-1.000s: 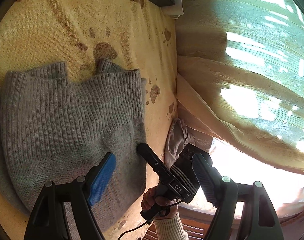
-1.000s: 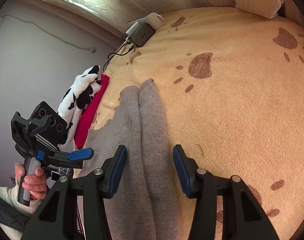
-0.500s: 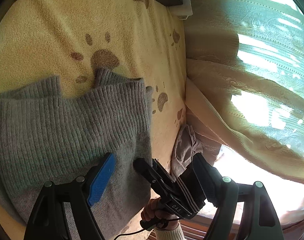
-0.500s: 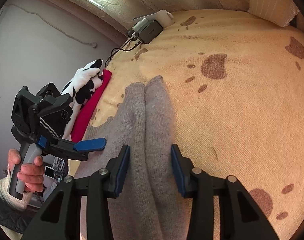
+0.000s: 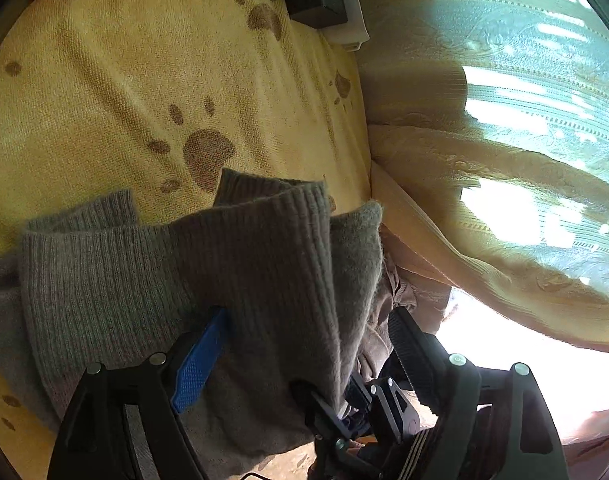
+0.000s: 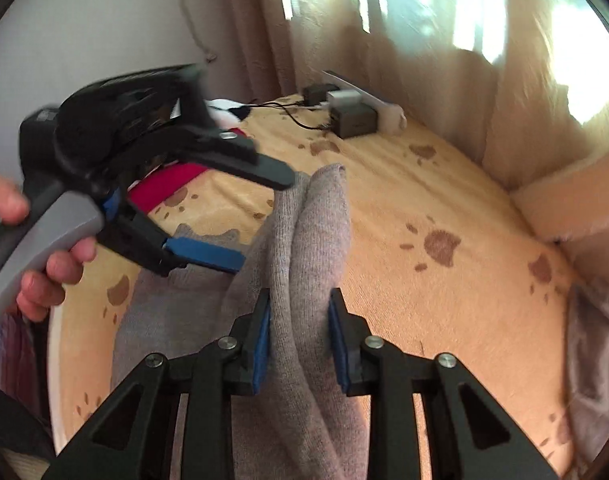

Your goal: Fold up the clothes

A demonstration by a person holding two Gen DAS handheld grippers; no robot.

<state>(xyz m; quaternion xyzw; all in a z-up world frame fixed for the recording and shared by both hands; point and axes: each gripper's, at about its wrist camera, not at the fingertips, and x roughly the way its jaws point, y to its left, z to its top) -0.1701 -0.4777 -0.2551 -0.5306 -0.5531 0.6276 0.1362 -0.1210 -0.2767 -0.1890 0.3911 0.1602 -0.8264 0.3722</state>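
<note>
Right gripper (image 6: 298, 334) clamps soft, limp grey sweater (image 6: 312, 240) near its folded edge; left gripper (image 5: 304, 344) gapes alongside.

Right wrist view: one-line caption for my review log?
Right gripper pinches a raised fold of grey sweater above the paw-print blanket; open left gripper alongside.

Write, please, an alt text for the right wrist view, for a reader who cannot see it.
The right claw is shut on a bunched fold of a grey knitted sweater, lifting it above a yellow paw-print blanket. At left, a hand holds the left claw, open beside the sweater. Behind are a black charger and beige curtains.
</note>
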